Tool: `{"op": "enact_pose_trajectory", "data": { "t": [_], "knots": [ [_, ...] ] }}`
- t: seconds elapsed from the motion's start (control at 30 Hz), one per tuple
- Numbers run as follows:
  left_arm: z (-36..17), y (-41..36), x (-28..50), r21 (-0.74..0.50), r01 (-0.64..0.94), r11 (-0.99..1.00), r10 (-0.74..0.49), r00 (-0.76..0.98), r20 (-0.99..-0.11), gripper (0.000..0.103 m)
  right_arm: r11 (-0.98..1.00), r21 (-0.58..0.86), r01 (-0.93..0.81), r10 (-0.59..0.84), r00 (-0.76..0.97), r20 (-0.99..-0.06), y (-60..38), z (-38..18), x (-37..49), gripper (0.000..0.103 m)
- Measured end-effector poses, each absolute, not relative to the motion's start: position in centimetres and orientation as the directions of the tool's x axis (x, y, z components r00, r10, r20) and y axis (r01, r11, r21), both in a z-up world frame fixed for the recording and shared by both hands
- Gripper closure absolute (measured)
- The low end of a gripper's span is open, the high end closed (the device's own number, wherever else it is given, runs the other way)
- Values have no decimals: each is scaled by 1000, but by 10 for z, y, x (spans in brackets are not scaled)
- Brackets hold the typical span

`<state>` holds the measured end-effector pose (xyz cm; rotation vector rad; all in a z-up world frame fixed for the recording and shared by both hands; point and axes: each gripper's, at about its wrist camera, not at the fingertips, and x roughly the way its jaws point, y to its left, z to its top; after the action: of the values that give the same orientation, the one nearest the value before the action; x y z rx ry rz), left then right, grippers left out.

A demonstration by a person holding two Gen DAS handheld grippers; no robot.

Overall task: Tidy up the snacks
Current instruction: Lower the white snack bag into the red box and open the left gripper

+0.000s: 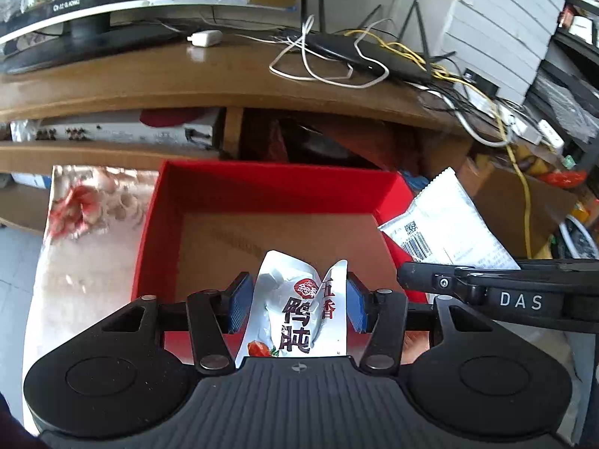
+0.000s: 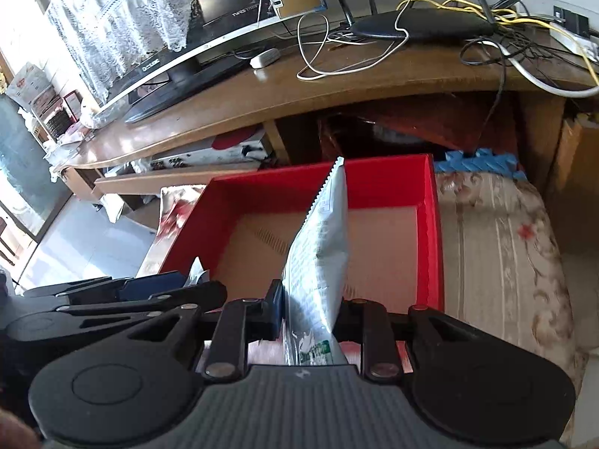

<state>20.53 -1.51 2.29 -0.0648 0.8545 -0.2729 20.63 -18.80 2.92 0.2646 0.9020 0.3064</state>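
Note:
My left gripper [image 1: 295,305] is shut on a crumpled silver snack packet [image 1: 295,310] with dark red lettering, held above the near edge of a red box [image 1: 269,183] with a bare cardboard floor. My right gripper [image 2: 309,310] is shut on a white flat snack bag [image 2: 322,247], held edge-on over the same red box [image 2: 389,179]. In the left wrist view that white bag [image 1: 445,220] and the right gripper's black finger [image 1: 423,278] hang over the box's right wall. The left gripper's arm [image 2: 123,295] shows at the lower left of the right wrist view.
The box rests on a floral cloth [image 1: 90,224] [image 2: 501,247]. Behind it stands a wooden desk [image 1: 224,78] with a monitor [image 1: 75,3], a router [image 2: 423,26] and tangled cables [image 1: 337,60]. Shelves under the desk hold equipment. Blue foam [image 2: 483,161] lies behind the box's right corner.

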Motion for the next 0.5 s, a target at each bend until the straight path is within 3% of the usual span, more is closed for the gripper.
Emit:
{"op": "enact_pose_trajectory", "data": {
  "t": [0.5],
  "knots": [
    [-11, -26, 248, -61, 178, 982, -159, 611, -775, 44, 930, 341, -138, 361, 525, -771, -177, -25, 273, 79]
  ]
}}
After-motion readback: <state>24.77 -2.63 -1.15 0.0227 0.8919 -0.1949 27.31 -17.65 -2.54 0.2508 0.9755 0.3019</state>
